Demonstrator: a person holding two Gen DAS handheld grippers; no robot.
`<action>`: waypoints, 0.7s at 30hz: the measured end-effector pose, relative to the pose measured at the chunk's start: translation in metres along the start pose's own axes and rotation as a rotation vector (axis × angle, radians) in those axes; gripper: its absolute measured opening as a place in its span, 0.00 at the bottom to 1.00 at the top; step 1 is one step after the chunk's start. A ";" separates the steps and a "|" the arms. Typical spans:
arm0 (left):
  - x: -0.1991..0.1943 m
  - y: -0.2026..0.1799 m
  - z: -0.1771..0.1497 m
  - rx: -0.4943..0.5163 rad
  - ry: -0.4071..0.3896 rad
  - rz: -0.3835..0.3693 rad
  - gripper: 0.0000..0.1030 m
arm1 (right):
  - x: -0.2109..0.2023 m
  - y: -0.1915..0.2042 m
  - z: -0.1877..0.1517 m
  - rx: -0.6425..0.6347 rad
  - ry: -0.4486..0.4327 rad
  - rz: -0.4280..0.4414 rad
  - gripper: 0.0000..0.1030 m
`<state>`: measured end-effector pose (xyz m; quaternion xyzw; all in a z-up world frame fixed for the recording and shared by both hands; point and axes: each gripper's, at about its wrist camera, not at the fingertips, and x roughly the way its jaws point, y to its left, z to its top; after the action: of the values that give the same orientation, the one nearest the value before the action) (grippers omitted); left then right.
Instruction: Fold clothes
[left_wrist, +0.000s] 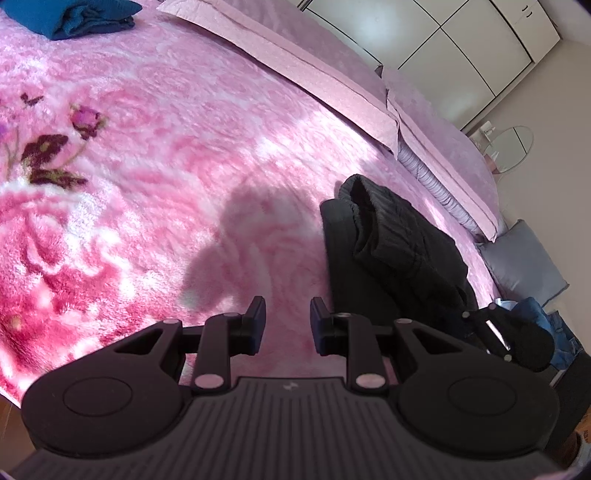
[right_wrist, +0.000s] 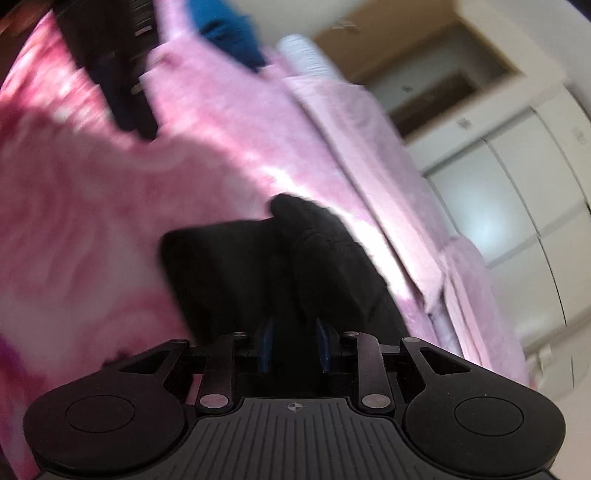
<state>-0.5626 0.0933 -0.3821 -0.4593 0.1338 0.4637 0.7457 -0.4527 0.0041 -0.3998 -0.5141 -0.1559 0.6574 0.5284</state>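
We are folding clothes on a bed with a fluffy pink blanket (left_wrist: 177, 155). One job looks done: a blue cloth (left_wrist: 74, 16) lies folded far ahead of our left tool (left_wrist: 288, 321), up near the top of the bed.

The next thing is a black garment (left_wrist: 391, 243). It lies on the blanket just ahead of the left tool and off to its right side. We think it is partly folded, because one part is laid over the other, but it looks lumpy and not yet neat.

Our left tool is narrow, with a small gap between its two pads. Nothing is between them. We only see pink blanket there.

Our right tool (right_wrist: 295, 347) is right at the near edge of the black garment, and the dark cloth fills the gap between its blue pads (right_wrist: 266, 345). The tool is narrow and seems to pinch the cloth. This view is blurry, so we cannot see how much cloth it has.

We think there is more to do. The black garment needs another fold and a tidy. Past it, at the far right, we see a blue jeans-like heap (left_wrist: 543, 317) that looks unfolded.
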 end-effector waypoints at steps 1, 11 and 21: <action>0.001 0.001 0.000 -0.001 0.001 0.002 0.20 | 0.001 0.002 0.000 -0.007 0.003 -0.003 0.24; 0.006 0.011 0.003 -0.014 -0.004 0.014 0.20 | -0.001 0.015 0.002 -0.123 0.010 -0.025 0.24; 0.011 0.005 0.008 -0.005 -0.009 -0.026 0.20 | 0.033 0.027 -0.004 -0.214 -0.014 -0.104 0.16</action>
<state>-0.5624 0.1068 -0.3874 -0.4609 0.1236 0.4564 0.7510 -0.4608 0.0204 -0.4389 -0.5543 -0.2551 0.6123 0.5028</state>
